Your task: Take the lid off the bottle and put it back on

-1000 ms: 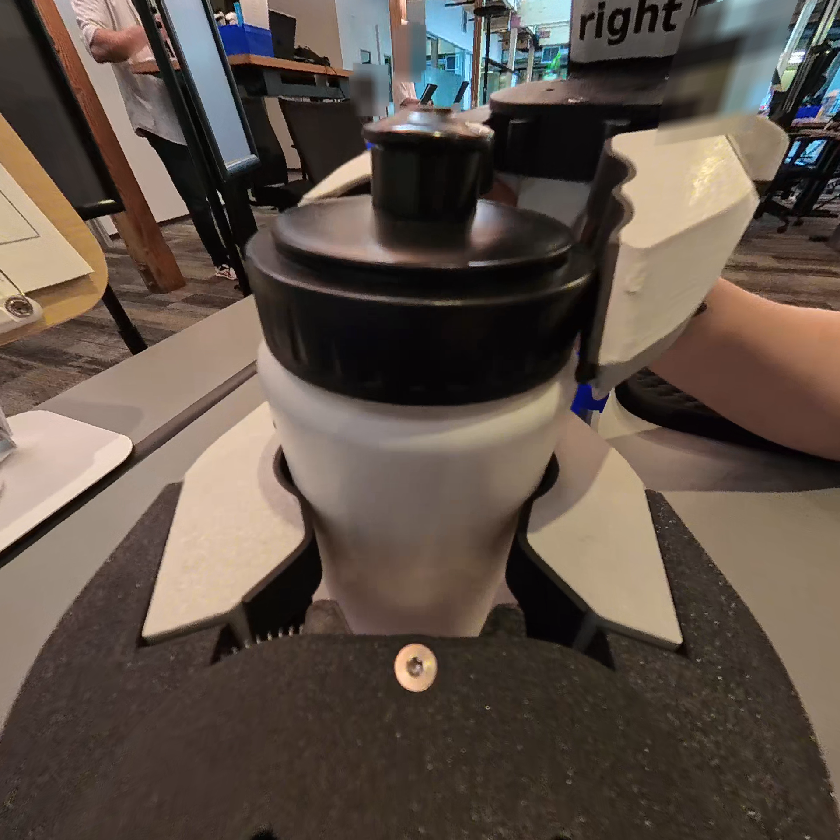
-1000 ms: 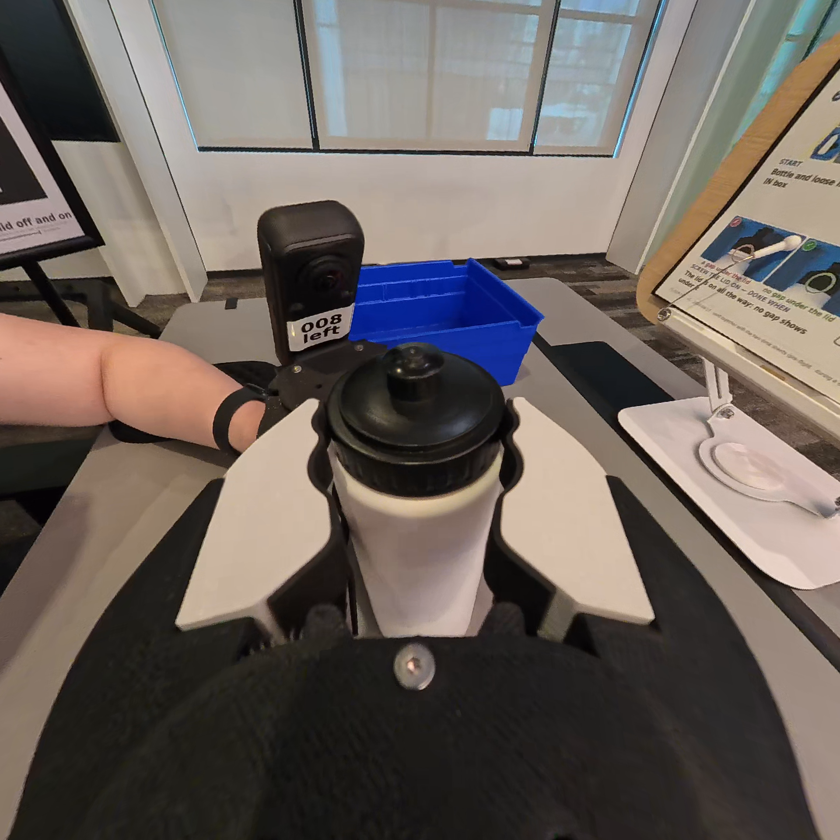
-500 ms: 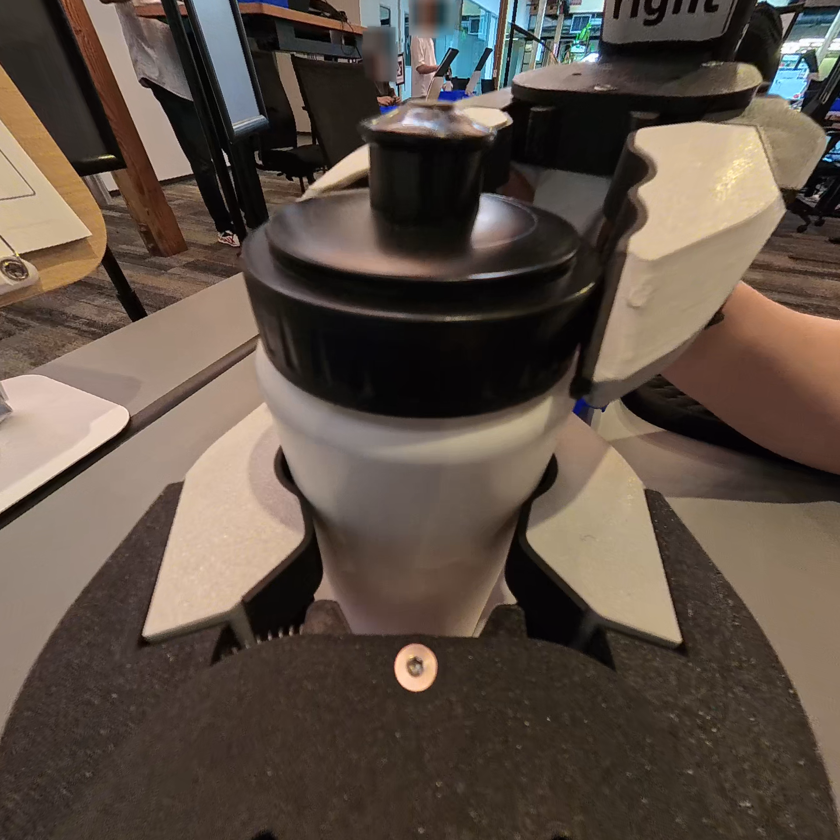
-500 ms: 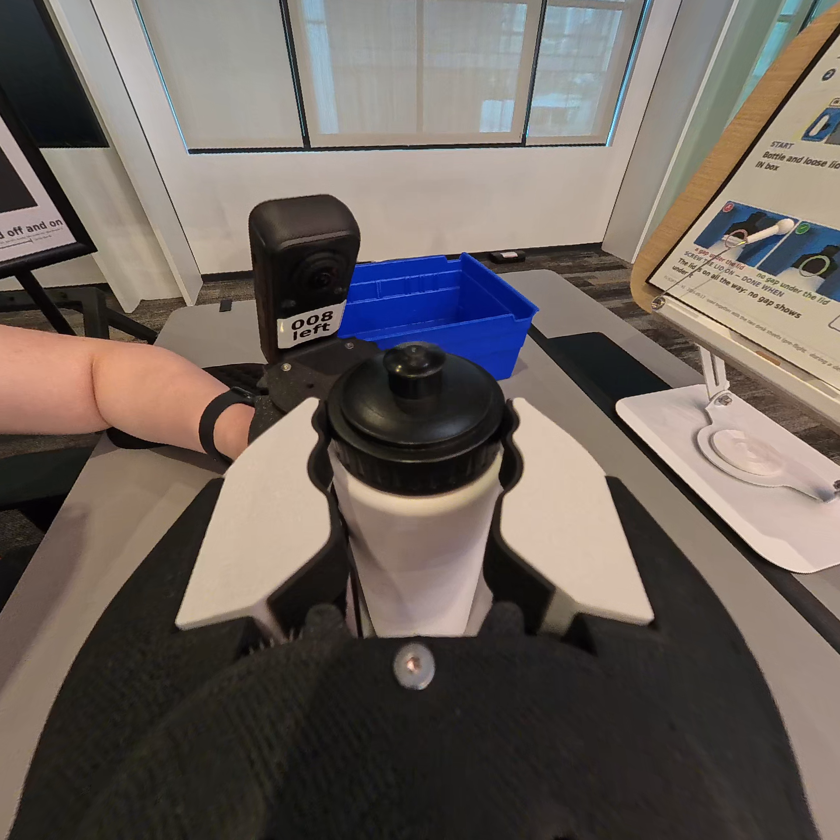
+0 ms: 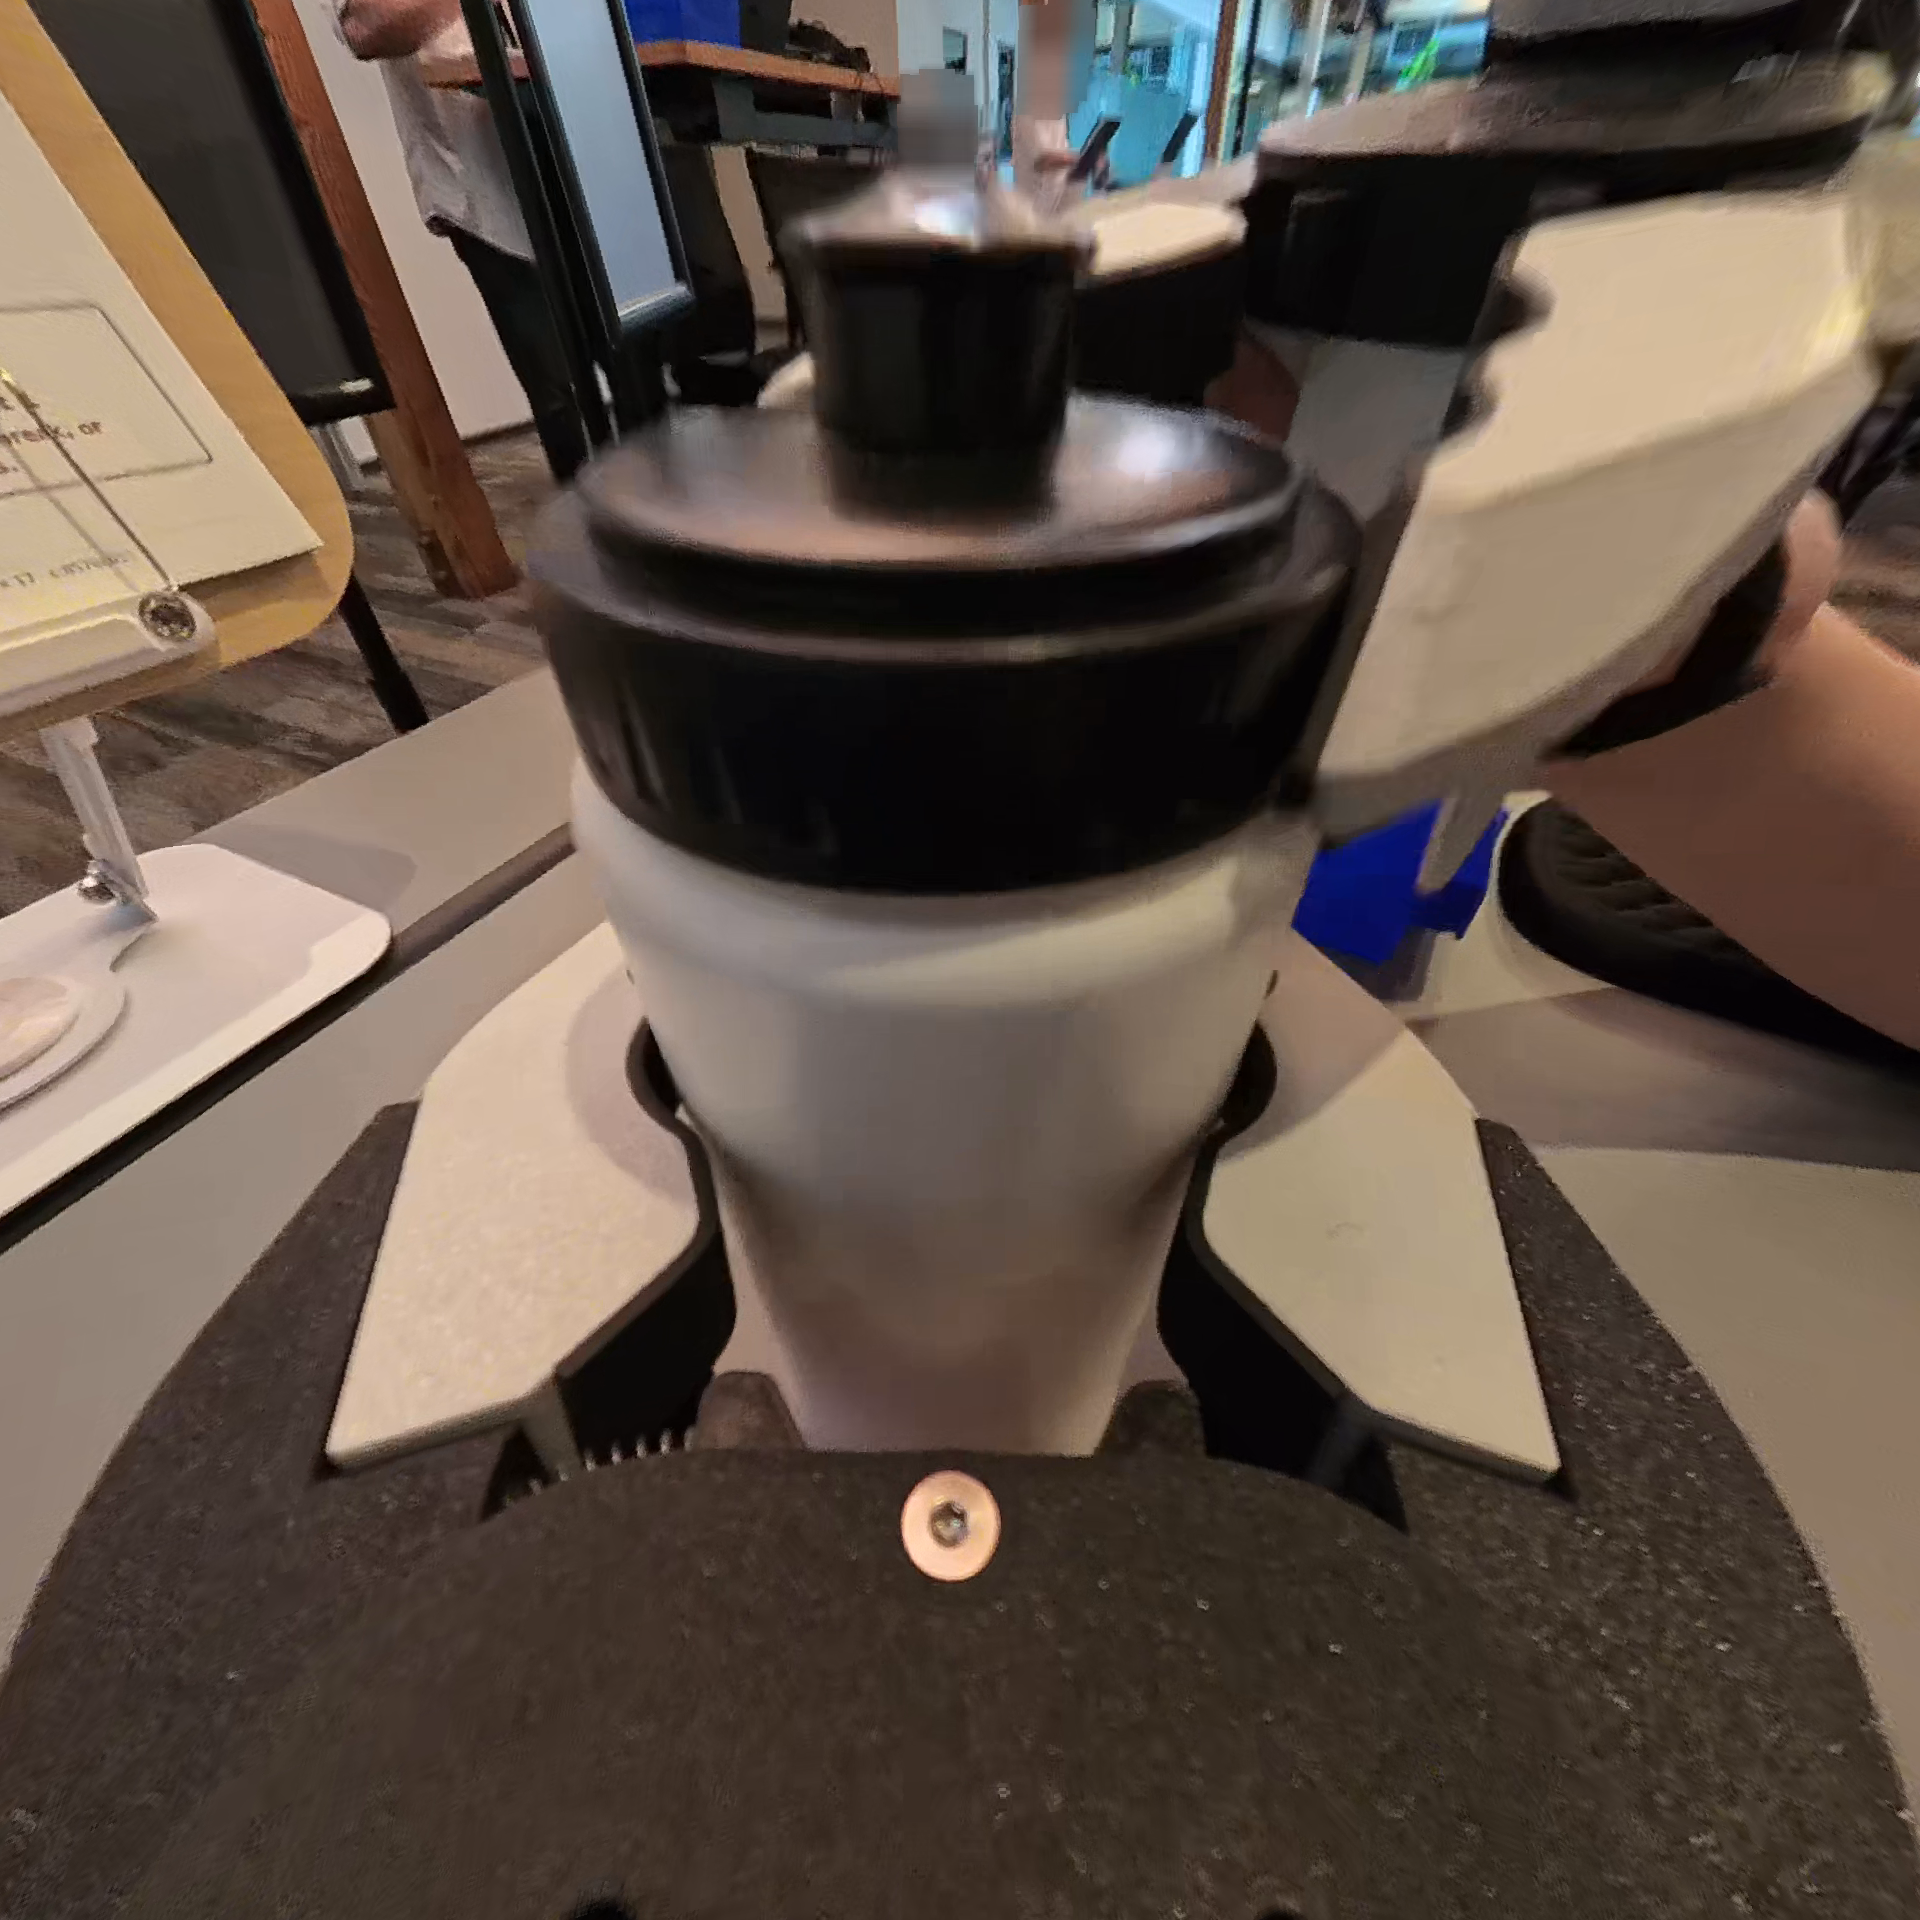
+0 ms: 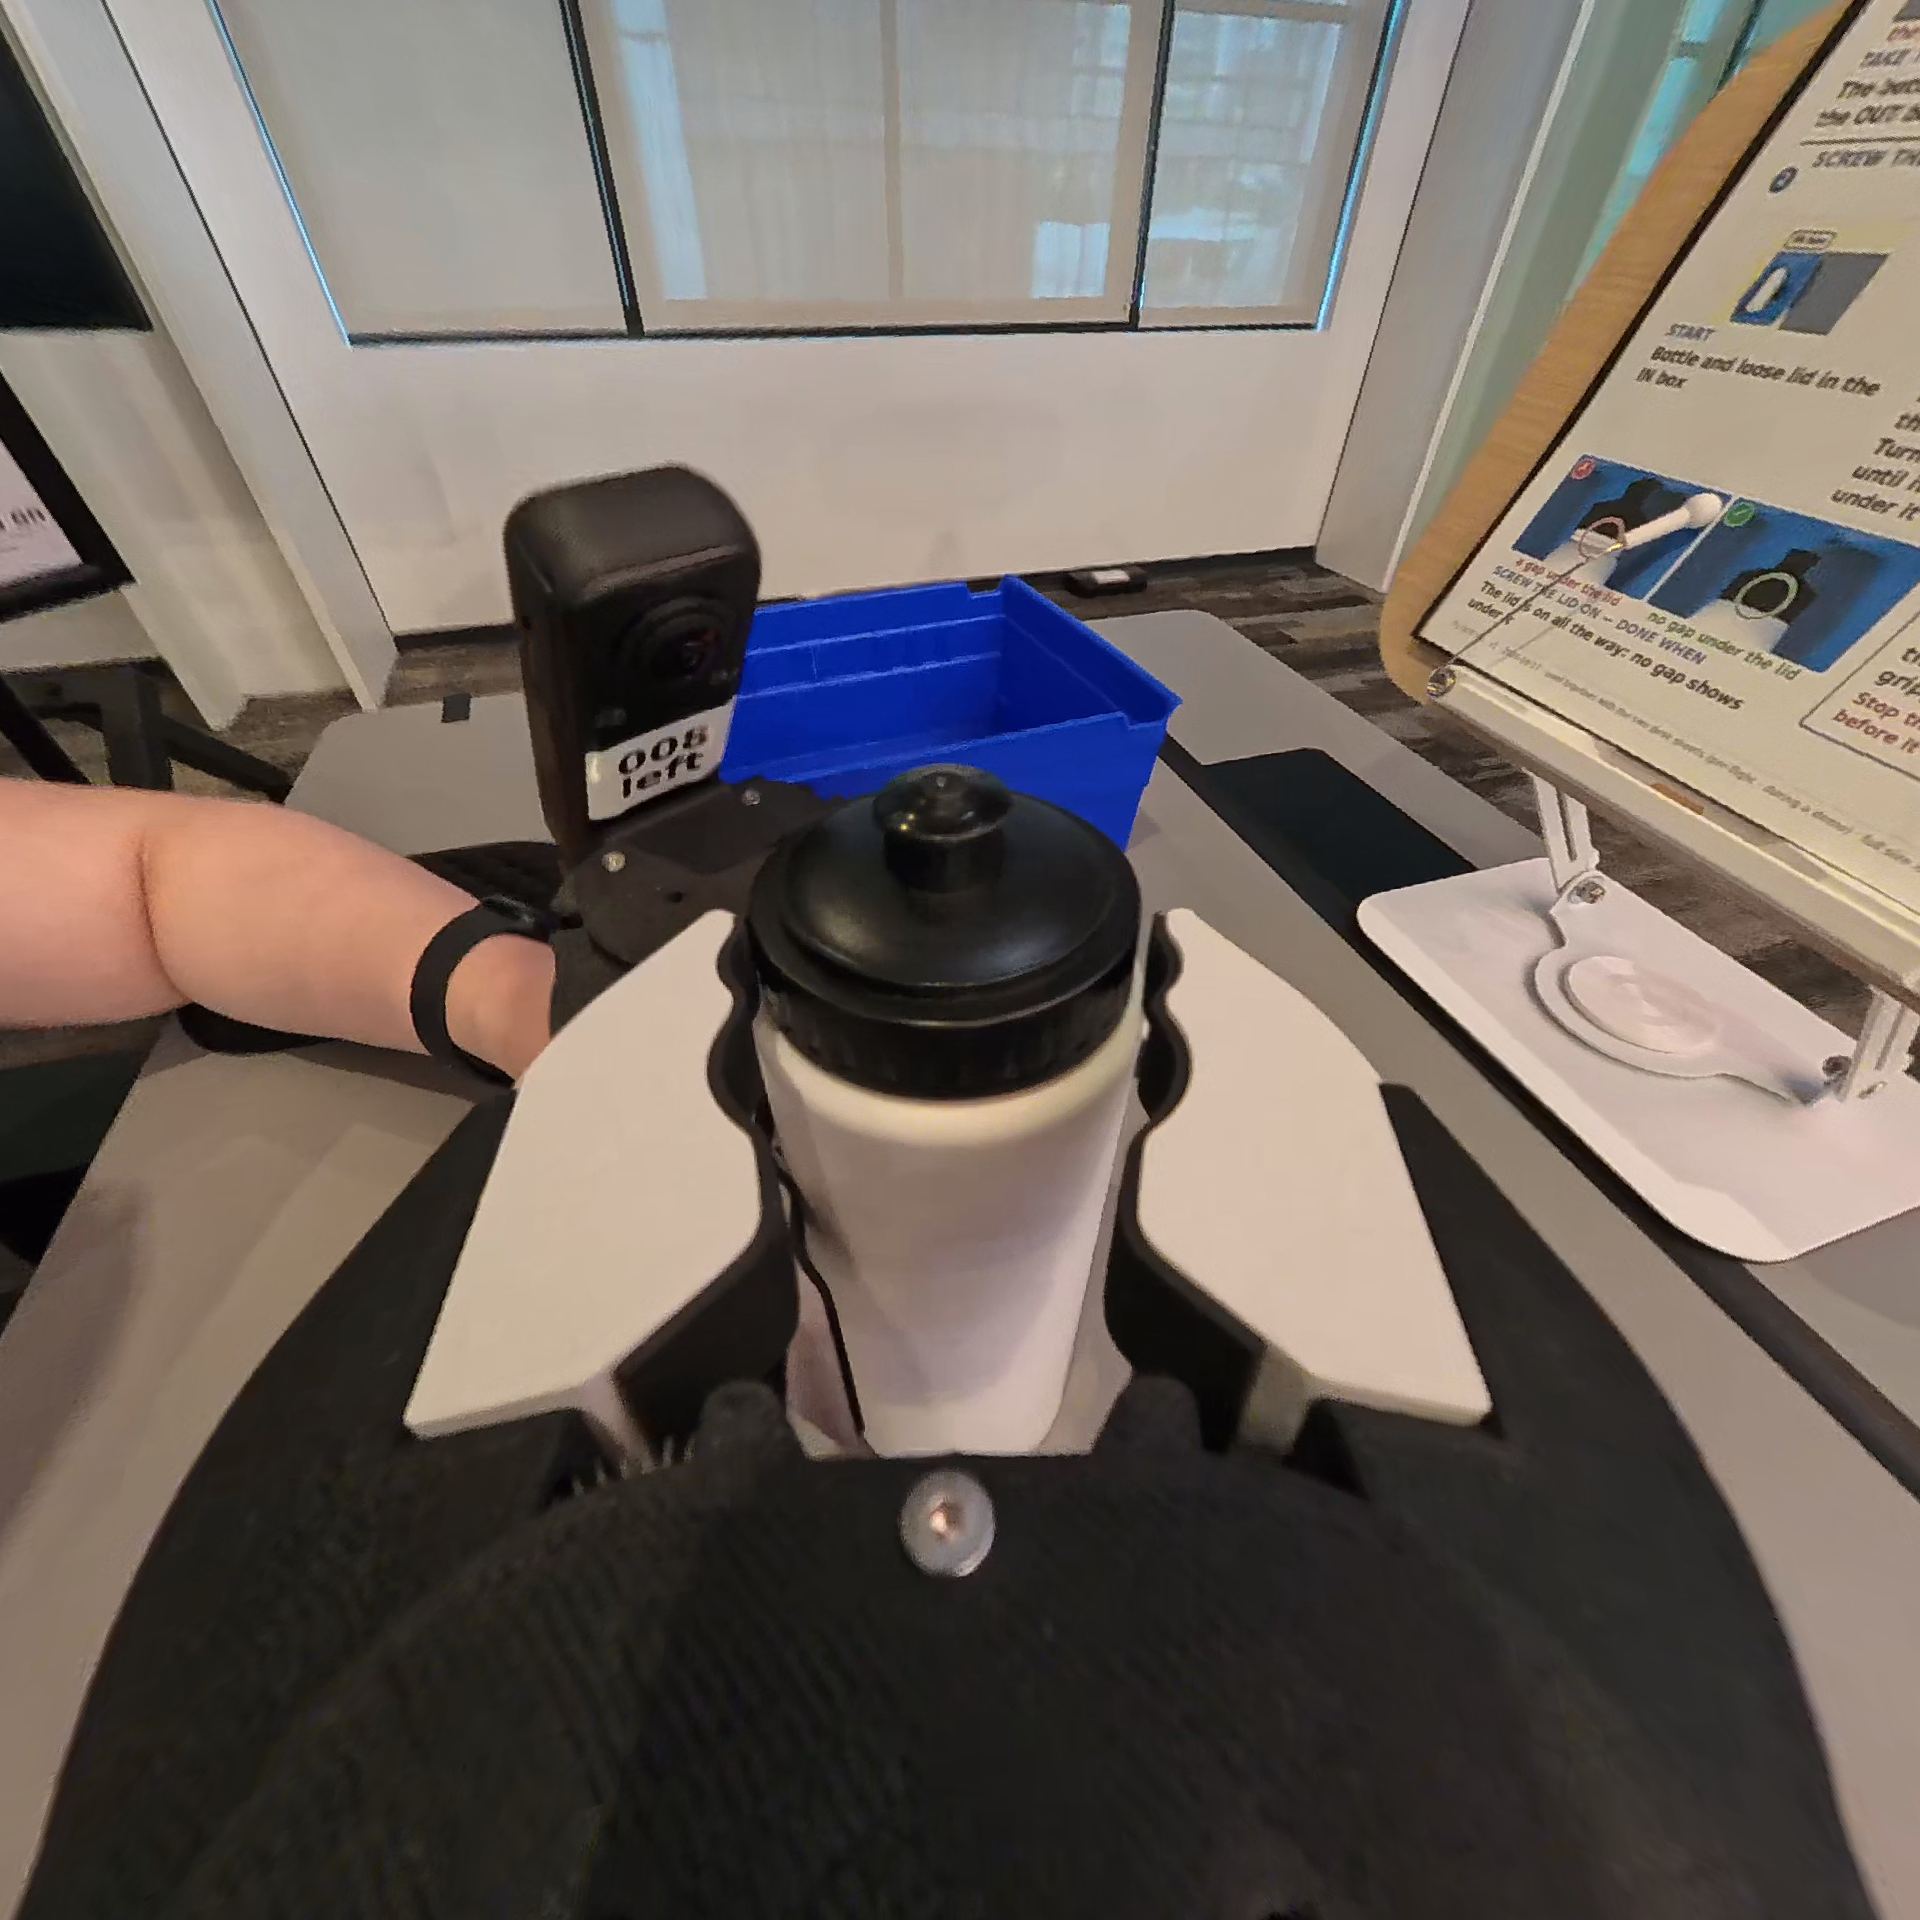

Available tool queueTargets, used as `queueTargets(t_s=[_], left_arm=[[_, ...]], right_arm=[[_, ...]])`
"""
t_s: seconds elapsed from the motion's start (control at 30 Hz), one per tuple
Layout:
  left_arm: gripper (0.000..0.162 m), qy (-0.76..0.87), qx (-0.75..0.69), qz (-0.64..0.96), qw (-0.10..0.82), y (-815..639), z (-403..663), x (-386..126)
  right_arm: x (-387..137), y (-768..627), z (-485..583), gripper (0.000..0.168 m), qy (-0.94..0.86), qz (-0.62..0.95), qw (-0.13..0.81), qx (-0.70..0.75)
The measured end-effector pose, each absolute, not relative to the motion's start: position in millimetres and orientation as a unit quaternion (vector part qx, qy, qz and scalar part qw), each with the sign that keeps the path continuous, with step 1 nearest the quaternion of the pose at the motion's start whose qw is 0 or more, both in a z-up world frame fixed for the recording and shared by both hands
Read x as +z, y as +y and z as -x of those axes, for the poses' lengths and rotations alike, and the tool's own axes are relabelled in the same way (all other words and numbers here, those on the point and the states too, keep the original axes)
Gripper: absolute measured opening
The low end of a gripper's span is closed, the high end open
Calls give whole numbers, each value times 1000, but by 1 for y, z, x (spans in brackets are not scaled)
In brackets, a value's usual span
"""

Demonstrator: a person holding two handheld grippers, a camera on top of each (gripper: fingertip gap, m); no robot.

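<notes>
Bottle point(image 5: 935, 1091), white and upright, sits clamped in my left gripper point(image 5: 945, 1174) while my right gripper point(image 6: 940, 1049) squeezes its black lid point(image 6: 940, 935), blue bin point(image 6: 966, 686) beyond.

white bottle point(image 6: 940, 1226), upright; black lid point(image 6: 940, 935) on

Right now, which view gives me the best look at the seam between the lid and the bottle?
The right wrist view: the black lid sits sharp on the white bottle, its lower edge visible between the right gripper fingers. The left wrist view shows the lid bigger and closer, but blurred.
</notes>
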State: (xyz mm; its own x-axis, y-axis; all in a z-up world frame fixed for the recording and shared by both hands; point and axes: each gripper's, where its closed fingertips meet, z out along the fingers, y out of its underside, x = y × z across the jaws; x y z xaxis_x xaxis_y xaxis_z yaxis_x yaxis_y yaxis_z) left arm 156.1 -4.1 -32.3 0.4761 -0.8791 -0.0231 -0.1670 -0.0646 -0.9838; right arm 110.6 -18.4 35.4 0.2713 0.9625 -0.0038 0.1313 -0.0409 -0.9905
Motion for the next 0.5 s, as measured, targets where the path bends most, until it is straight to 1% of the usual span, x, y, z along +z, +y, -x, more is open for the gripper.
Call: queueTargets(t_s=[0.1,0.17,0.23,0.4,0.5], left_arm=[[103,401,-324,668,536,-7,-151,-45],[101,400,-331,670,531,-9,-150,-49],[100,405,-328,672,526,-10,-150,-51],[101,412,-322,672,524,-12,-154,-52],[101,406,-323,676,524,-12,-154,-53]], right_arm=[[44,-17,-114,68,-422,597,517,446],[45,-17,-115,70,-414,596,513,458],[44,-18,-112,72,-420,599,510,453],[45,-23,-109,70,-442,604,510,424],[38,-24,-108,75,-462,612,505,396]])
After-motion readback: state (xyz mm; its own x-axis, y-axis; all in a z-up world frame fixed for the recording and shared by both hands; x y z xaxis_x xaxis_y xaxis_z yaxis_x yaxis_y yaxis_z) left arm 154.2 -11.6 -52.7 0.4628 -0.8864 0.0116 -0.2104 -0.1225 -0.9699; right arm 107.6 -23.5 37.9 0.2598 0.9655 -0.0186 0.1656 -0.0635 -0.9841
